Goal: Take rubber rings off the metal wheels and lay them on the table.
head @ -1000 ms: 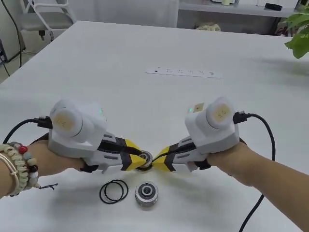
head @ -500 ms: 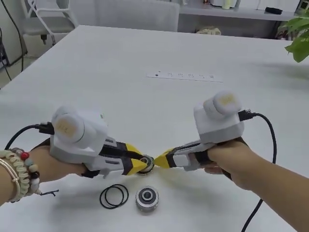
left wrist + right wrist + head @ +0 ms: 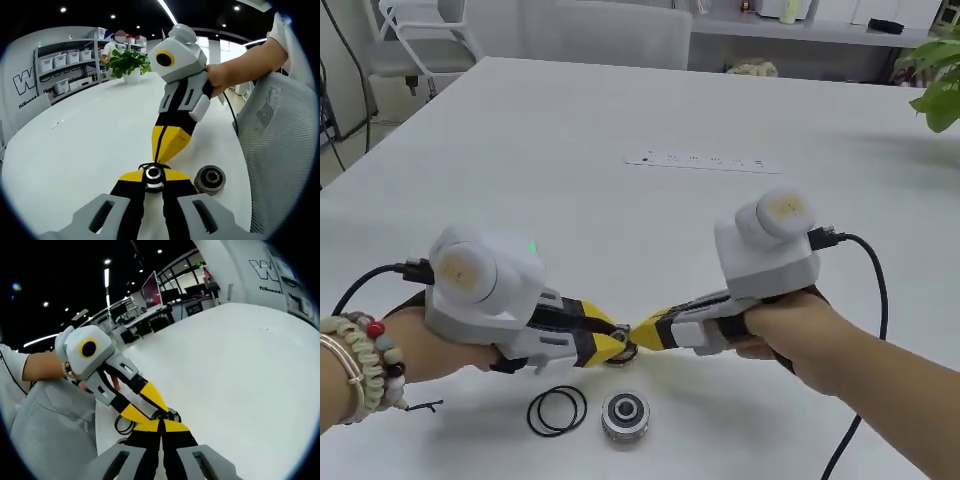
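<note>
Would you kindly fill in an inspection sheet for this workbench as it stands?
Surface: white table.
Job's things: wheel in the left tongs; spare wheel and two loose rings on the table.
Clutter: power strip.
Grippers: left tongs shut on the wheel; right tongs shut, pinching its ring.
Cables: left cable, right cable, one from each gripper.
Surroundings: plant, chair.

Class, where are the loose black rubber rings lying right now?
In the head view, the black rubber rings lie flat on the white table, just left of the free metal wheel and on the person's side of the left gripper.
</note>
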A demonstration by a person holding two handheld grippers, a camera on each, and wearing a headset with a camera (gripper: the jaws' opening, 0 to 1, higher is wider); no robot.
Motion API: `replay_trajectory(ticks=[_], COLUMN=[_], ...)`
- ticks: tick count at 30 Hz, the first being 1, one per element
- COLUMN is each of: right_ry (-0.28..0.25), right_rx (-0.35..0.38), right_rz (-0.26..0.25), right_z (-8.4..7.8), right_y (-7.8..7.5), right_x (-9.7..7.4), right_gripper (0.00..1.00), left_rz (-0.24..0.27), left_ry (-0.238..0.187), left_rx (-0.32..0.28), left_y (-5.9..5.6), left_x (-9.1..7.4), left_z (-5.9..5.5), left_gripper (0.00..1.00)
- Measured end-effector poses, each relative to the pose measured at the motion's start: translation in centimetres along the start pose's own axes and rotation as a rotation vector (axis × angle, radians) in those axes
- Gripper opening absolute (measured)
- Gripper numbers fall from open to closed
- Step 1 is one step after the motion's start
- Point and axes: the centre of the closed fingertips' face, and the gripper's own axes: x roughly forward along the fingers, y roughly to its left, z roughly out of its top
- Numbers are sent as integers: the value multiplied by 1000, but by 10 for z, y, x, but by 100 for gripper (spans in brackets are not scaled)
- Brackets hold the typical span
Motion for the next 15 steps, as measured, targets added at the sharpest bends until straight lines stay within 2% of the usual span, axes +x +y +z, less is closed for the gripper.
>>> replay_trajectory(ticks=[2, 4, 5, 7, 9, 15], right_ry=[-66, -6, -16, -20, -16, 1], right_rx=[18, -25, -43, -7, -2, 32], right_rz=[48, -5, -10, 6, -6, -31], right_z=[14, 10, 11, 10, 9, 2], right_y=[11, 6, 7, 8, 6, -1], right_x=[0, -1, 1, 1, 1, 0], right_gripper=[0, 0, 0, 0, 0, 0], left_rz=[1, 2, 2, 3, 3, -18], left_ry=[-1, 0, -2, -4, -2, 35], left_rx=[0, -4, -7, -14, -12, -12], left_y=[0, 0, 1, 1, -1, -1], left_x=[1, 1, 1, 1, 1, -2], left_z=[0, 0, 0, 0, 1, 2], left_gripper=[7, 7, 7, 7, 7, 8])
